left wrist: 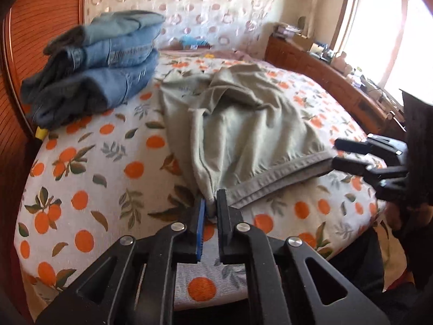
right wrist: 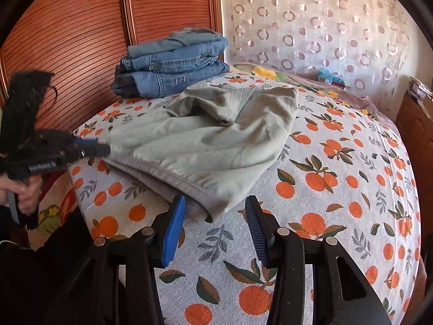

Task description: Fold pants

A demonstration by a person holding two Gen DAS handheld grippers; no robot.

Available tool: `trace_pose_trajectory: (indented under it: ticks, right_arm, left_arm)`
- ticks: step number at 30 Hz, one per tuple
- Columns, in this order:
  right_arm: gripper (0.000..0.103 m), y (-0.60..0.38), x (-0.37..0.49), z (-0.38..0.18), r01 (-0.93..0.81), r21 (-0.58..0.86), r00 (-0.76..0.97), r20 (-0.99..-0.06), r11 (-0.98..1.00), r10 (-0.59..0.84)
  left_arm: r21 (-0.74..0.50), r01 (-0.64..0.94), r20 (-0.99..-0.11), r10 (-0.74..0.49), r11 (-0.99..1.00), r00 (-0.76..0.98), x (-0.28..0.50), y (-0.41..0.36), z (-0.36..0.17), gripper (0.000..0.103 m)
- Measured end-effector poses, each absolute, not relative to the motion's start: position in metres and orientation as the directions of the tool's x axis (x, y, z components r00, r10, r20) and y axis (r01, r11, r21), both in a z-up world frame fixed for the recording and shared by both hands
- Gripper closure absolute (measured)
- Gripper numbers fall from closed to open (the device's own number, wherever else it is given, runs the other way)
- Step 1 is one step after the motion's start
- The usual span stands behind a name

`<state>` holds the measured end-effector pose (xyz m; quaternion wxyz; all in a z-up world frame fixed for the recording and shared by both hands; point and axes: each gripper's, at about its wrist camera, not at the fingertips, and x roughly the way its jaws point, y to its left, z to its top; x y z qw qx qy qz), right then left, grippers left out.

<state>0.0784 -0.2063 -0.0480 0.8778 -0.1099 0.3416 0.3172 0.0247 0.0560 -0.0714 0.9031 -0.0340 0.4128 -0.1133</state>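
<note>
Pale green pants (left wrist: 238, 124) lie crumpled on the bed, folded over, with the grey hem edge toward me; they also show in the right wrist view (right wrist: 205, 140). My left gripper (left wrist: 212, 203) is shut on the near left corner of the hem; in the right wrist view it (right wrist: 104, 149) pinches that corner at the left. My right gripper (right wrist: 215, 205) is open, its jaws on either side of the near right hem corner. In the left wrist view it (left wrist: 335, 153) sits open at that corner.
A stack of folded blue jeans (left wrist: 94, 62) sits at the bed's far left by the wooden wardrobe (right wrist: 81, 27). The bedsheet (right wrist: 338, 189) has an orange-fruit print. A wooden sideboard (left wrist: 338, 81) with clutter runs along the right under a bright window.
</note>
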Motion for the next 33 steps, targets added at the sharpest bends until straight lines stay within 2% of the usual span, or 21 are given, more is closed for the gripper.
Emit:
trace_pose_trajectory:
  ticks: [3, 5, 10, 16, 25, 33]
  right_arm:
    - [0.055, -0.209, 0.077, -0.043, -0.624, 0.036, 0.577, -0.652, 0.781, 0.491]
    - [0.055, -0.209, 0.078, -0.040, -0.621, 0.049, 0.581, -0.642, 0.782, 0.501]
    - [0.055, -0.202, 0.087, -0.041, -0.602, 0.078, 0.587, -0.631, 0.795, 0.507]
    - [0.055, -0.189, 0.104, -0.054, -0.565, 0.075, 0.583, -0.669, 0.822, 0.462]
    - [0.055, -0.200, 0.107, -0.058, -0.535, 0.097, 0.582, -0.678, 0.839, 0.450]
    - [0.055, -0.218, 0.101, -0.054, -0.522, 0.093, 0.598, -0.669, 0.848, 0.441]
  left_arm:
    - [-0.154, 0.181, -0.727, -0.235, 0.971, 0.646, 0.023, 0.058, -0.068, 0.085]
    - [-0.146, 0.183, -0.713, -0.232, 0.972, 0.662, 0.022, 0.060, -0.061, 0.076]
    - [-0.100, 0.190, -0.696, -0.205, 0.977, 0.688, 0.032, 0.060, -0.044, 0.066]
    - [-0.019, 0.305, -0.711, -0.227, 0.952, 0.665, 0.078, 0.036, -0.038, 0.066]
    - [0.203, 0.428, -0.746, -0.144, 0.880, 0.650, 0.133, -0.006, -0.050, 0.066]
    - [0.258, 0.491, -0.790, -0.111, 0.832, 0.603, 0.162, -0.026, -0.061, 0.066]
